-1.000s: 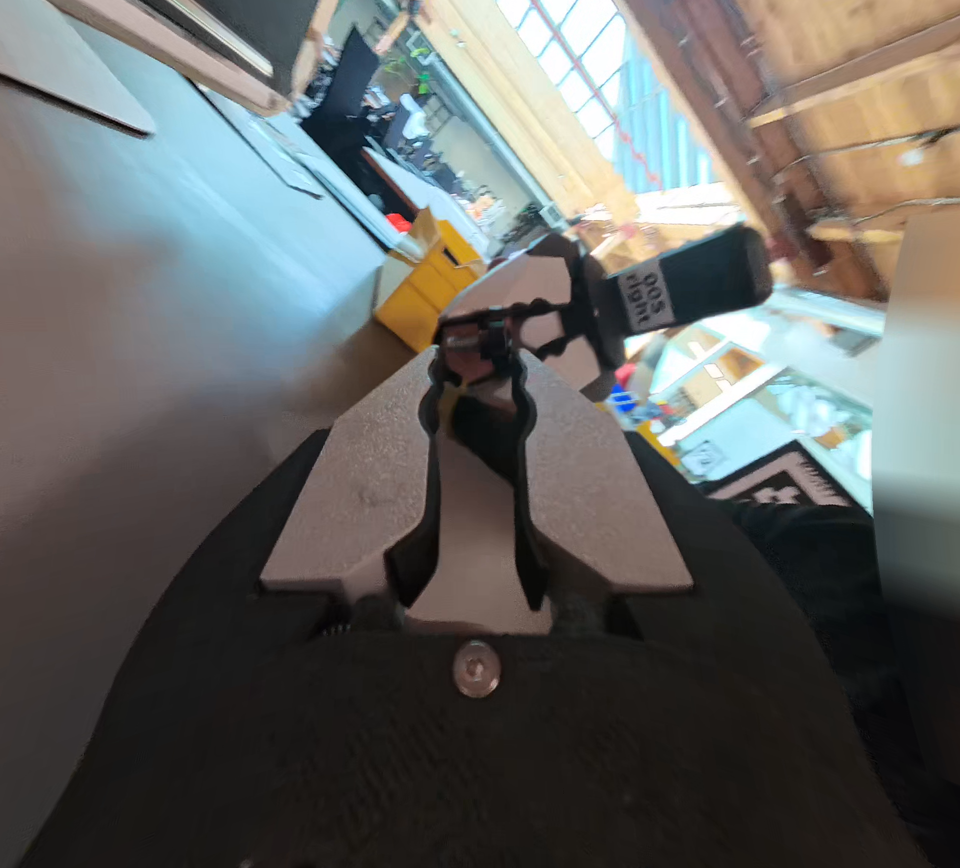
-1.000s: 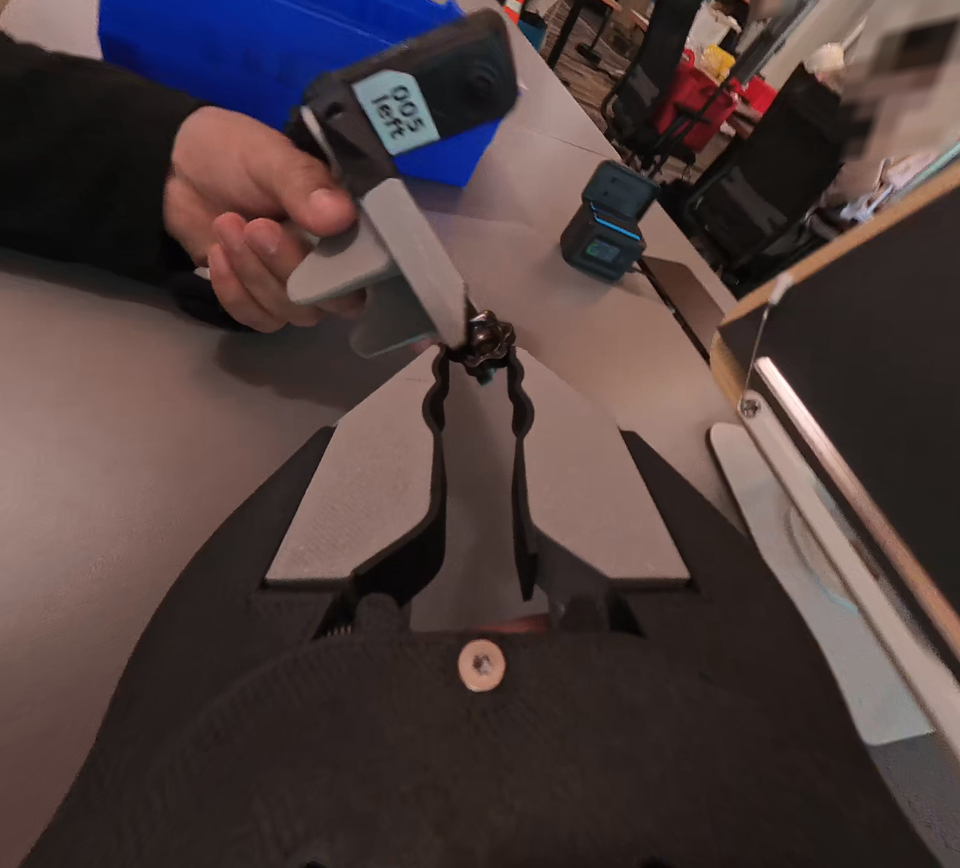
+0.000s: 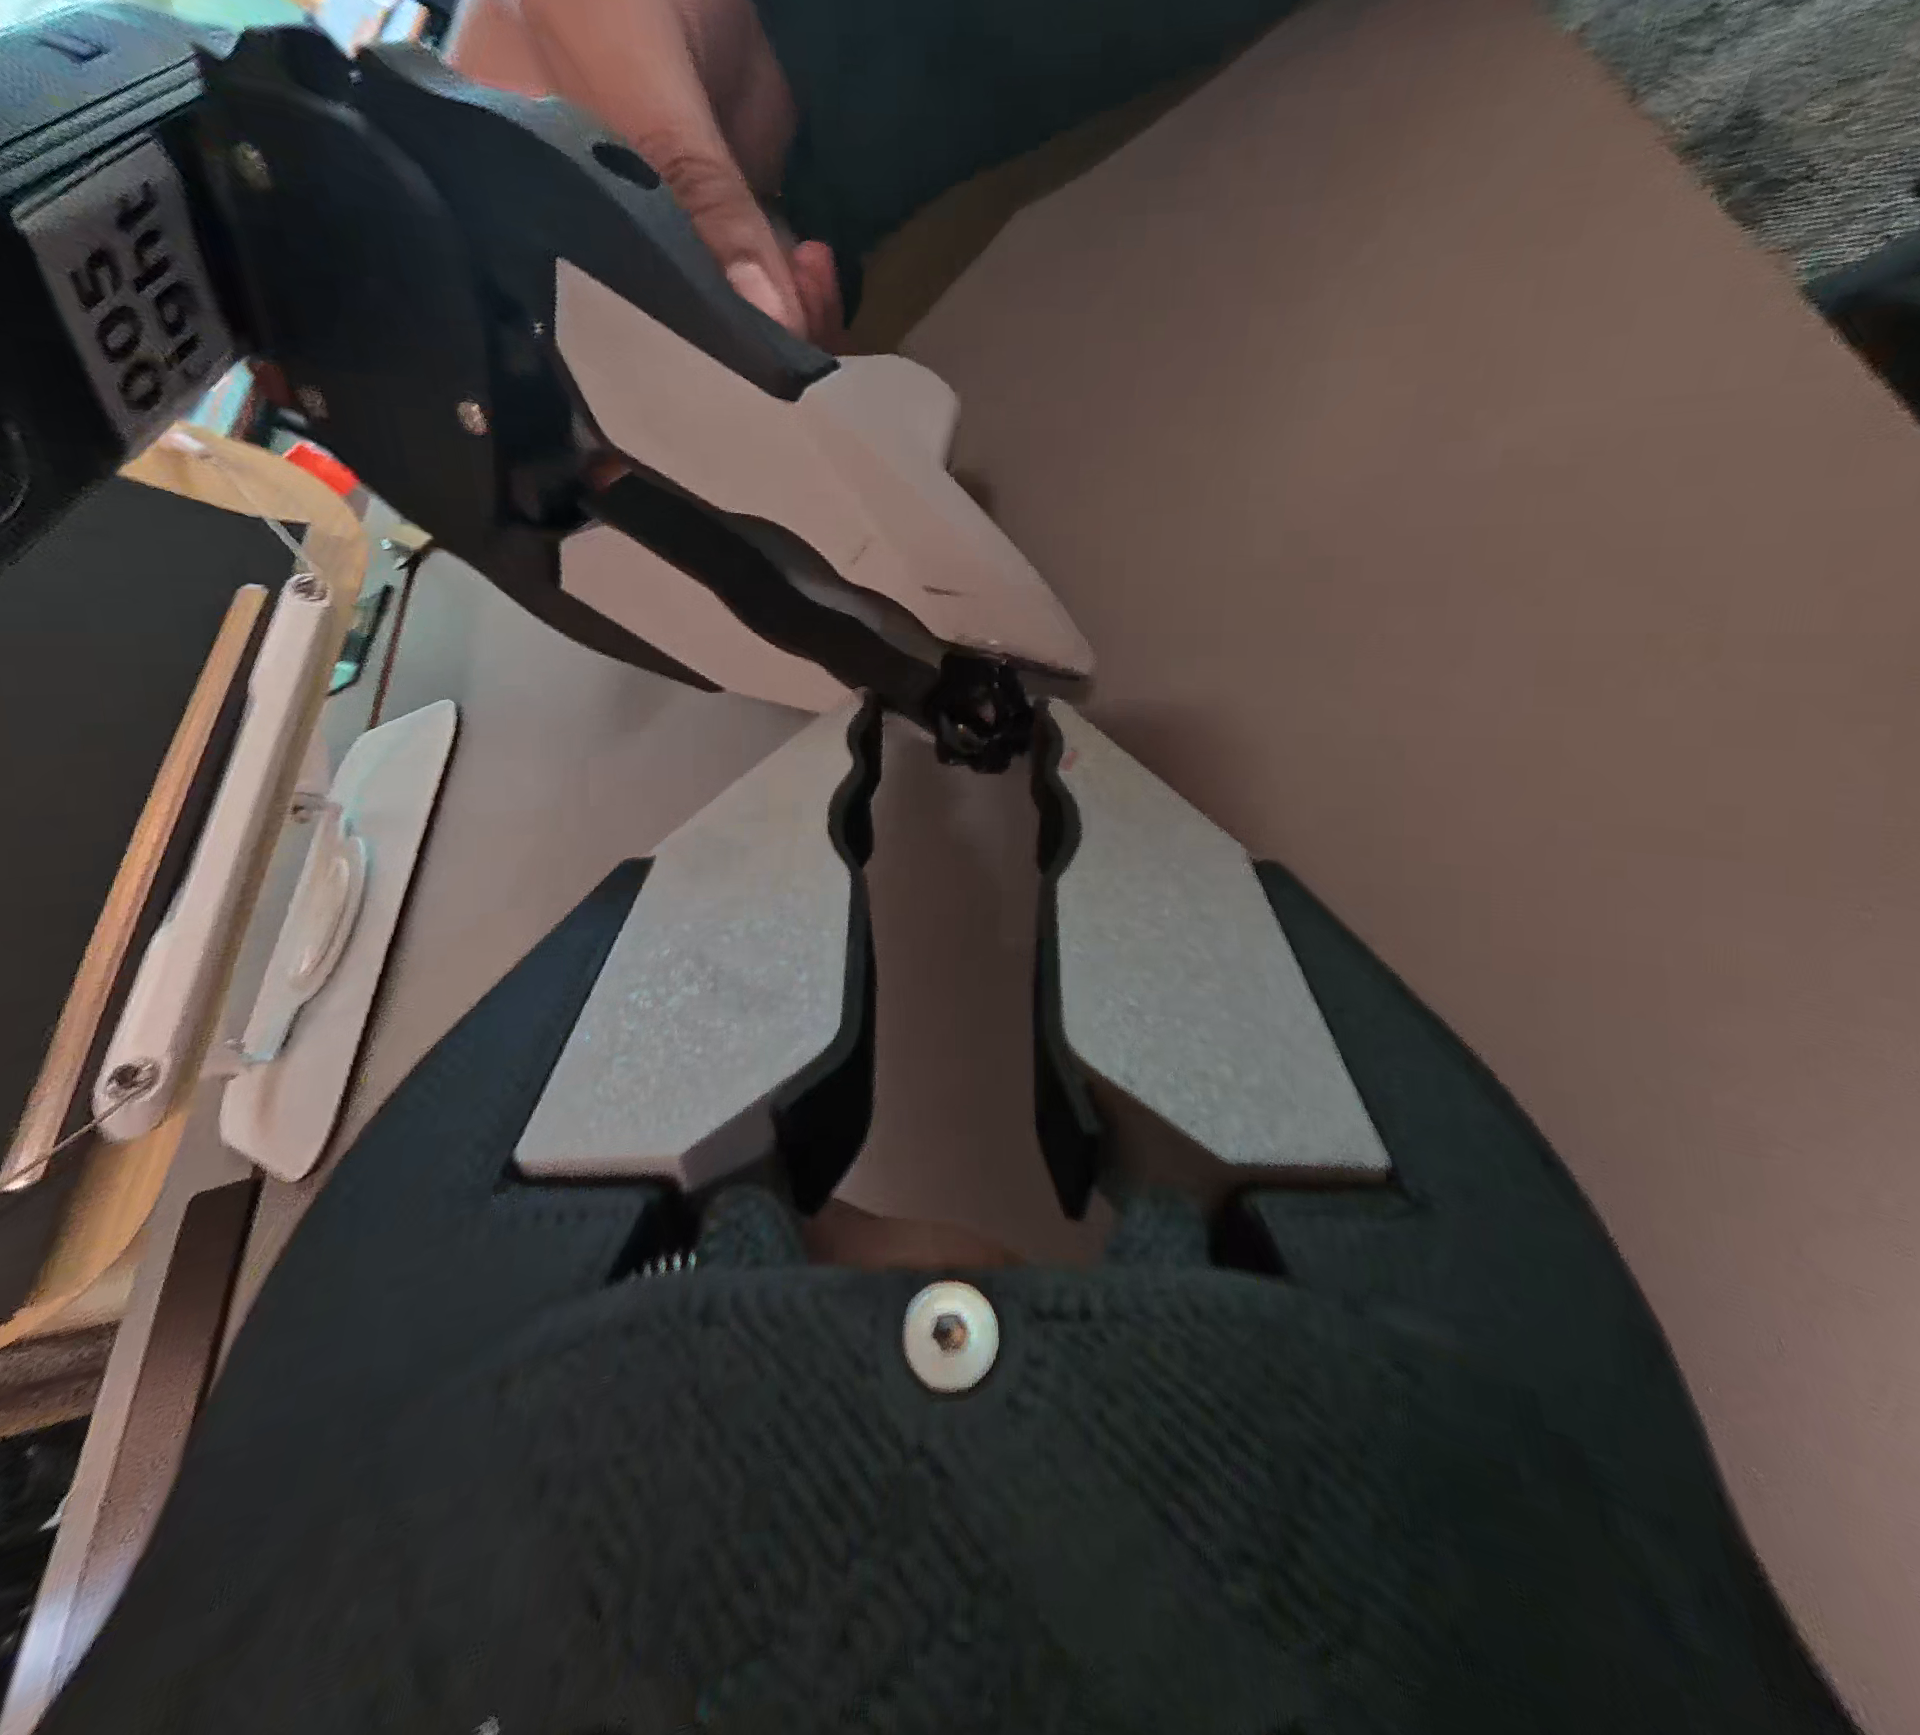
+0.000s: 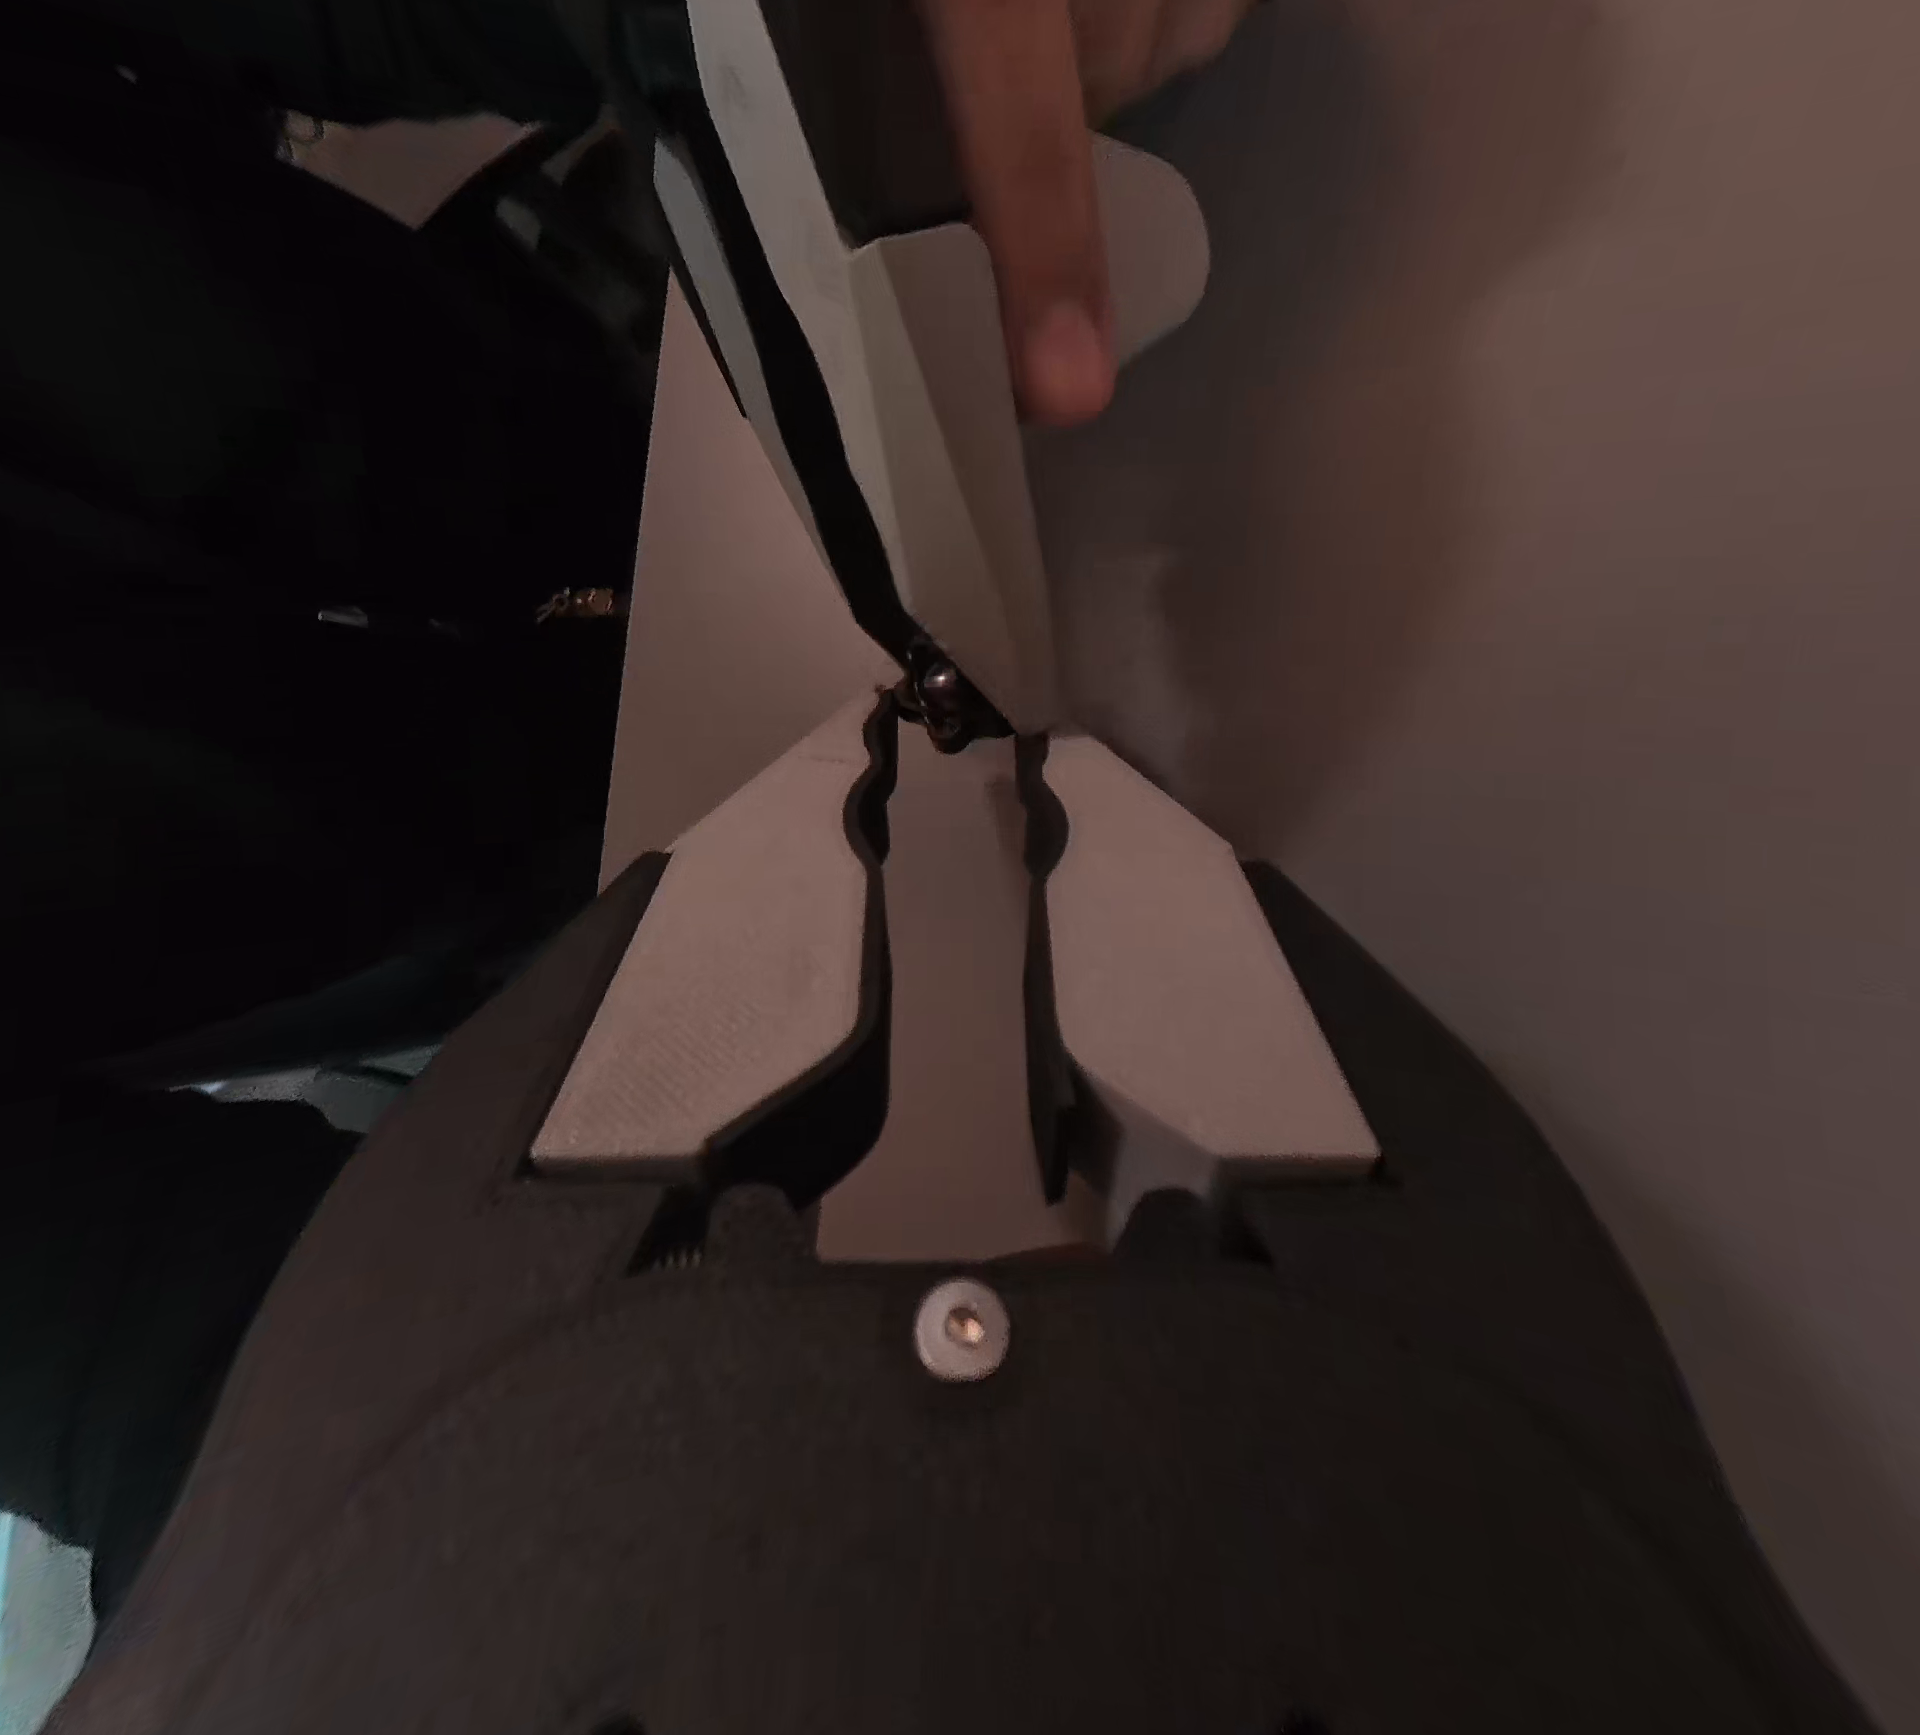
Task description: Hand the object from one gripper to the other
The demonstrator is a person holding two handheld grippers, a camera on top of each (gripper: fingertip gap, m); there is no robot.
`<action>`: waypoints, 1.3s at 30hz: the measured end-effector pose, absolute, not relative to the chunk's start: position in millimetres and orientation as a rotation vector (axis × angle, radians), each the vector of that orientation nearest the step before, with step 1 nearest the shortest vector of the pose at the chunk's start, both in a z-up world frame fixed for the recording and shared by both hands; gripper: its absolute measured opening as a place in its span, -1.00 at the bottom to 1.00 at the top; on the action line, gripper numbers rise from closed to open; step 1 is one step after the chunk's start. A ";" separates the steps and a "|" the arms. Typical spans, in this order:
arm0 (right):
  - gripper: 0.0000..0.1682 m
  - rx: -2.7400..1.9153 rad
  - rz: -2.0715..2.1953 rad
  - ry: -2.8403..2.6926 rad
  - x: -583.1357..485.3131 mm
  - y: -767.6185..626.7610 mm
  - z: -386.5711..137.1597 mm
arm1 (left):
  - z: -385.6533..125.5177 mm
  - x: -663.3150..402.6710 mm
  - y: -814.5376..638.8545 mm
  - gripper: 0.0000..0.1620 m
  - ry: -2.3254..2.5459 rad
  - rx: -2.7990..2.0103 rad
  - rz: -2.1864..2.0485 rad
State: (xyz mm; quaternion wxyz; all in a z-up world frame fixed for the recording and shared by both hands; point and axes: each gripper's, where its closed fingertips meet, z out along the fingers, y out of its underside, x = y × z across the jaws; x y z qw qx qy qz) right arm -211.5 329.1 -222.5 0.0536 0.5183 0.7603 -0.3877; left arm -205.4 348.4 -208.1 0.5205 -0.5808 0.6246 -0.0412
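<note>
Mid-handover. The small black lobed knob sits in the air above the matte grey-brown tabletop, right where both sets of tips meet. My left gripper has its grey fingers either side of it. From the right wrist view they converge tight on the knob, so it's clamped. My right gripper comes in from the upper left, tips also pinched on the knob. Both are gripping it. My hand is on the right handle.
</note>
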 end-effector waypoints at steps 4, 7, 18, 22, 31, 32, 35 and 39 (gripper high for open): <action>-0.78 1.550 -1.164 2.271 -206.8 325.6 -226.6 | -213.4 -201.9 341.8 -0.79 1.540 -1.389 -0.148; -0.78 1.599 -1.224 2.229 -210.0 333.0 -221.0 | -208.4 -203.2 349.1 -0.81 1.520 -1.373 -0.078; -0.78 1.864 -1.842 2.093 -245.9 386.6 -151.4 | -110.8 -268.1 408.9 -0.82 0.846 -1.253 0.210; -0.80 2.022 -2.070 1.901 -261.8 411.9 -132.3 | -100.7 -292.5 420.4 -0.81 0.690 -1.267 0.322; -0.74 2.112 -2.303 1.678 -286.4 418.0 -115.6 | -105.0 -301.7 428.6 -0.82 0.727 -1.266 0.639; -0.72 2.120 -2.323 1.663 -288.2 418.2 -113.7 | -105.9 -302.0 429.4 -0.82 0.738 -1.265 0.666; -0.68 2.134 -2.351 1.647 -293.1 417.3 -111.0 | -110.1 -297.6 430.3 -0.82 0.793 -1.248 0.732; -0.73 2.186 -2.299 1.692 -296.2 418.2 -118.5 | -114.4 -293.8 432.6 -0.83 0.816 -1.250 0.779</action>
